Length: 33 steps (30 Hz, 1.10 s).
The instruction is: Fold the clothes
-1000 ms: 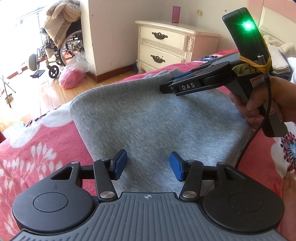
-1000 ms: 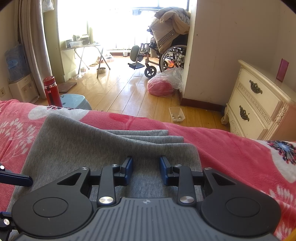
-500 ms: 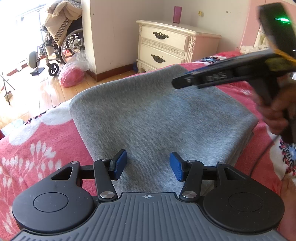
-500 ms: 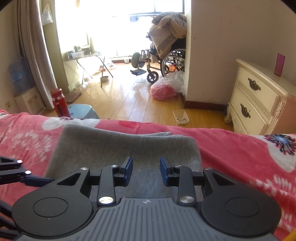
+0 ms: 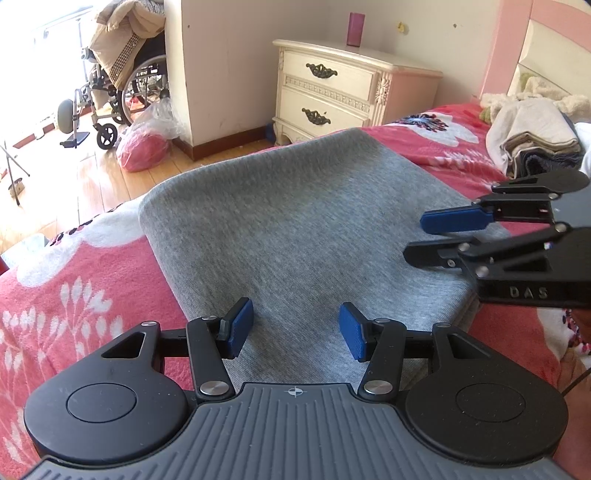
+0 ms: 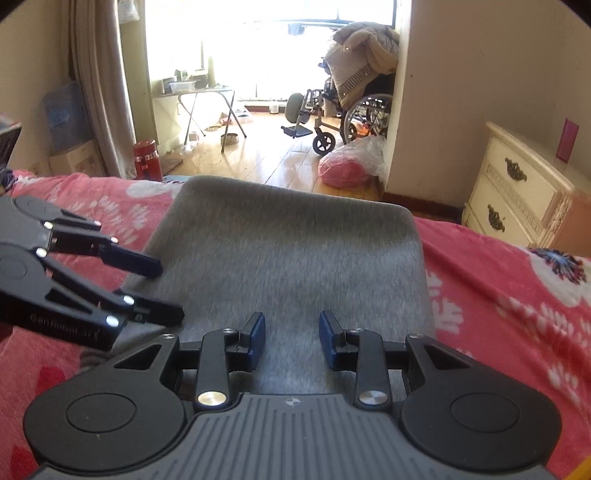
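A grey garment [image 5: 295, 221] lies folded into a flat rectangle on the red floral bedspread [image 5: 74, 295]. My left gripper [image 5: 295, 328] hovers open over its near edge, nothing between the blue pads. In the left wrist view the right gripper [image 5: 417, 236] comes in from the right, open, over the garment's right edge. From the right wrist view the same grey garment [image 6: 288, 258] fills the middle, my right gripper [image 6: 291, 334] stands open above its near edge, and the left gripper [image 6: 166, 291] enters from the left, open, at the garment's left edge.
A stack of folded clothes [image 5: 532, 140] sits at the bed's head. A cream nightstand [image 5: 332, 92] with a pink cup [image 5: 355, 24] stands beside the bed. A wheelchair [image 6: 343, 110], a red bag [image 6: 347, 166] and a red flask [image 6: 147, 158] are on the wooden floor.
The right gripper swung from high over the garment's far side down to its right edge. Loose folded layers seen at the far edge are now one flat rectangle. My left gripper held still.
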Each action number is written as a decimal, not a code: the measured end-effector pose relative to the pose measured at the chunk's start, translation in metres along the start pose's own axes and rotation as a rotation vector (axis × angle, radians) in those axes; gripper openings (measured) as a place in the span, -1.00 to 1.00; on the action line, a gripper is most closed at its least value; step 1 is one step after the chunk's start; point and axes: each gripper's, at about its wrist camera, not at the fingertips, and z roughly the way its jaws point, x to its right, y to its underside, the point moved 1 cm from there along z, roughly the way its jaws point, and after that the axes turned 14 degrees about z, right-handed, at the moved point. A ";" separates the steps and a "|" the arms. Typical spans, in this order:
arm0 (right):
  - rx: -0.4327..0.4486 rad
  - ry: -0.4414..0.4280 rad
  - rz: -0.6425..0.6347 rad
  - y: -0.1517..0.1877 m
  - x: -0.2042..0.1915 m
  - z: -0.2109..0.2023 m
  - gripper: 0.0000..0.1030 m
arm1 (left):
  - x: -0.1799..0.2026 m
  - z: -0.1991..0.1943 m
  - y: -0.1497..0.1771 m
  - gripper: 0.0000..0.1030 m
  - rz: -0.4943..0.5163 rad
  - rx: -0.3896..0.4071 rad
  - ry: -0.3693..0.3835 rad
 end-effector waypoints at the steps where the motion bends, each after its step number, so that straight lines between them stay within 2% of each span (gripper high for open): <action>1: 0.002 0.002 -0.014 0.002 -0.001 -0.001 -0.33 | 0.000 0.000 0.000 0.00 0.000 0.000 0.001; 6: 0.015 -0.001 -0.050 0.013 -0.001 -0.007 -0.33 | -0.005 -0.006 -0.004 0.00 -0.026 0.013 -0.008; 9: 0.017 -0.001 -0.054 0.016 0.000 -0.008 -0.33 | -0.013 -0.018 -0.012 0.01 -0.035 0.074 -0.028; 12: 0.015 0.001 -0.057 0.015 0.000 -0.007 -0.32 | -0.026 -0.016 -0.023 0.01 -0.041 0.091 -0.051; 18: 0.013 0.003 -0.061 0.014 0.000 -0.006 -0.32 | -0.059 0.021 -0.041 0.01 -0.114 0.048 -0.085; 28: 0.094 0.018 -0.019 -0.049 0.009 0.015 -0.32 | -0.067 0.029 -0.048 0.07 -0.183 -0.045 -0.114; 33: 0.130 0.026 0.002 -0.080 0.014 0.026 -0.32 | -0.065 0.030 -0.051 0.18 -0.194 -0.104 -0.129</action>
